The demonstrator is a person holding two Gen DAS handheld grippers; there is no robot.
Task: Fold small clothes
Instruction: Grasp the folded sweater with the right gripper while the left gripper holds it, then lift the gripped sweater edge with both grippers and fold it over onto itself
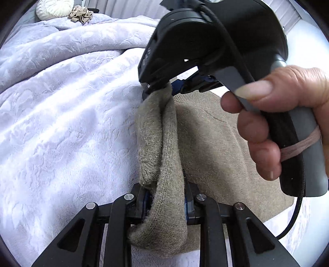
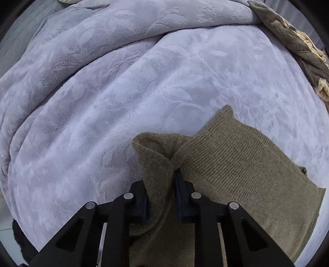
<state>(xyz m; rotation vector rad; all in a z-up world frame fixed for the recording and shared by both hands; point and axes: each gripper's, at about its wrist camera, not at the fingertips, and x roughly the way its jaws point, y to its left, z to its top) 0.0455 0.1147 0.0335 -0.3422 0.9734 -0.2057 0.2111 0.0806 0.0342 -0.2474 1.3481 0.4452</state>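
On a lavender plush blanket [image 2: 144, 86] covering a bed, an olive-tan knit sweater [image 2: 246, 160] spread flat, one edge lifted clear of the rest. In the left wrist view, that raised edge pulled into a bunched band [image 1: 158, 139], long axis running straight from the left gripper [image 1: 166, 203] to the right gripper [image 1: 160, 90], main body of the garment lying below and to the right of the band. Both pairs of jaws clenched on knit: the left's on the near end of the band, the right's on the far end, fabric pinched between the pads in each wrist view [image 2: 159, 195]. A bare hand [image 1: 277, 123] wrapped round the right gripper's handle, a pink band looped on the grip. Neither tool nearer than the other: each already on the cloth. Likely next, by judgement, a carry of the band sideways over the flat panel. Far off, a cream cushion [image 1: 53, 9] and a crumpled beige garment [image 1: 81, 14].
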